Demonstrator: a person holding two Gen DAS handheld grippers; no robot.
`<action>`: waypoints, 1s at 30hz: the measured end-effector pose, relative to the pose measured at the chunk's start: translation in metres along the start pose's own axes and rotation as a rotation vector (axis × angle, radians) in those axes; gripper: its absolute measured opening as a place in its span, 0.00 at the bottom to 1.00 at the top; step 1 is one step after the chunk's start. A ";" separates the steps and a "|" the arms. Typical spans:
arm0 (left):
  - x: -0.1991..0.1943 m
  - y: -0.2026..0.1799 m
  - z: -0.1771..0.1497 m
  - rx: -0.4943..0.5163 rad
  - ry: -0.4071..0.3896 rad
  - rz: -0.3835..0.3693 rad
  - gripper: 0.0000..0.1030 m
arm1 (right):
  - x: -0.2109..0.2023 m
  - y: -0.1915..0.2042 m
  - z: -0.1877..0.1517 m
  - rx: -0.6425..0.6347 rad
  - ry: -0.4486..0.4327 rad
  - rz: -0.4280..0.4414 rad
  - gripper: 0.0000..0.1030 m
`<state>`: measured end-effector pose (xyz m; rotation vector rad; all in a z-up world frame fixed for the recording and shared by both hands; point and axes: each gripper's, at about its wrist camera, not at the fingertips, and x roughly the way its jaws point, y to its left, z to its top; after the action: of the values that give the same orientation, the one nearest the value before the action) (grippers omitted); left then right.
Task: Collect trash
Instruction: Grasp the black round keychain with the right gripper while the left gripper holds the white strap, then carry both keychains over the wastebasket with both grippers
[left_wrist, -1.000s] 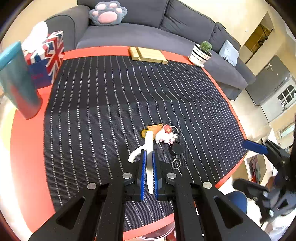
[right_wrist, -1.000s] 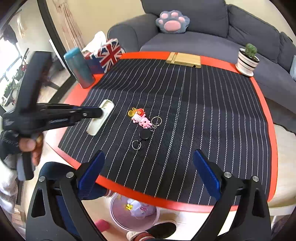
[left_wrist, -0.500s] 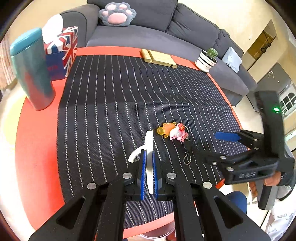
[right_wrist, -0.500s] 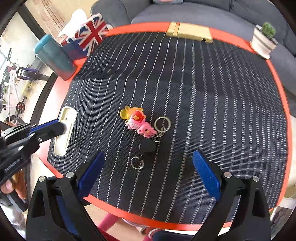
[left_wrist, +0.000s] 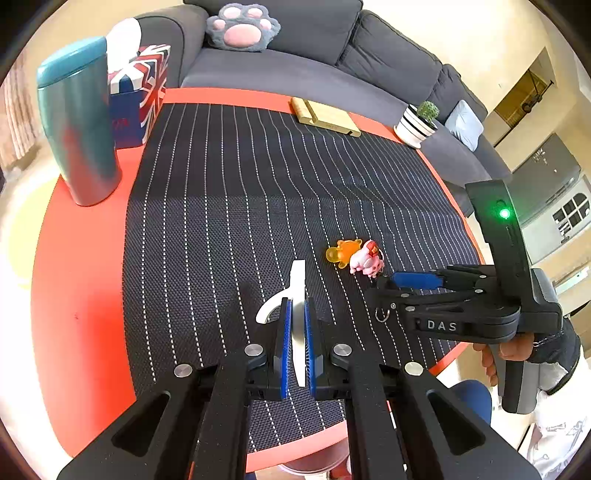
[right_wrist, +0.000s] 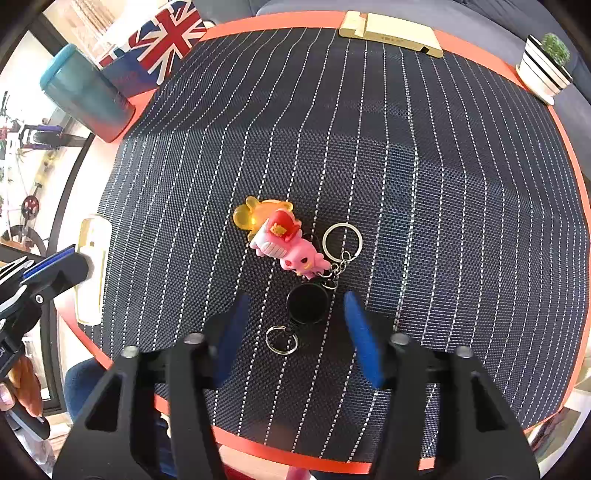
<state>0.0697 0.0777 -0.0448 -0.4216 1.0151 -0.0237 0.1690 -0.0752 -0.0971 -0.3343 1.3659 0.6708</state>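
My left gripper (left_wrist: 297, 314) is shut on a flat white plastic piece (left_wrist: 297, 291), held on edge above the striped mat near the table's front edge; it also shows in the right wrist view (right_wrist: 92, 266). A keychain with a pink figure (right_wrist: 288, 247), an orange bear charm (right_wrist: 255, 216), a black reel (right_wrist: 307, 303) and key rings lies mid-mat. My right gripper (right_wrist: 295, 317) is open, low over the mat, its blue pads (right_wrist: 360, 332) either side of the black reel. In the left wrist view the right gripper (left_wrist: 413, 291) hovers beside the pink figure (left_wrist: 365, 260).
A teal tumbler (left_wrist: 79, 122) and a Union Jack tissue box (left_wrist: 138, 92) stand at the far left. A wooden stand (left_wrist: 325, 116) and a potted cactus (left_wrist: 419, 122) sit at the far edge. A grey sofa (left_wrist: 295, 48) lies behind the red table (left_wrist: 81, 295).
My right gripper has moved down and forward to the keychain and its jaws have narrowed around the black reel. My left gripper keeps hold of the white piece, shifted slightly left.
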 end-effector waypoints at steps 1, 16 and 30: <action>0.000 0.000 -0.001 0.000 0.000 -0.001 0.06 | 0.001 0.001 0.000 -0.003 0.002 -0.006 0.37; 0.000 -0.013 -0.006 0.042 -0.005 0.003 0.06 | -0.012 -0.002 -0.010 -0.017 -0.062 -0.019 0.23; -0.019 -0.042 -0.018 0.126 -0.053 0.010 0.06 | -0.070 -0.005 -0.042 -0.045 -0.204 0.011 0.23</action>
<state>0.0523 0.0374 -0.0229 -0.3005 0.9580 -0.0673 0.1347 -0.1210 -0.0387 -0.2863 1.1609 0.7260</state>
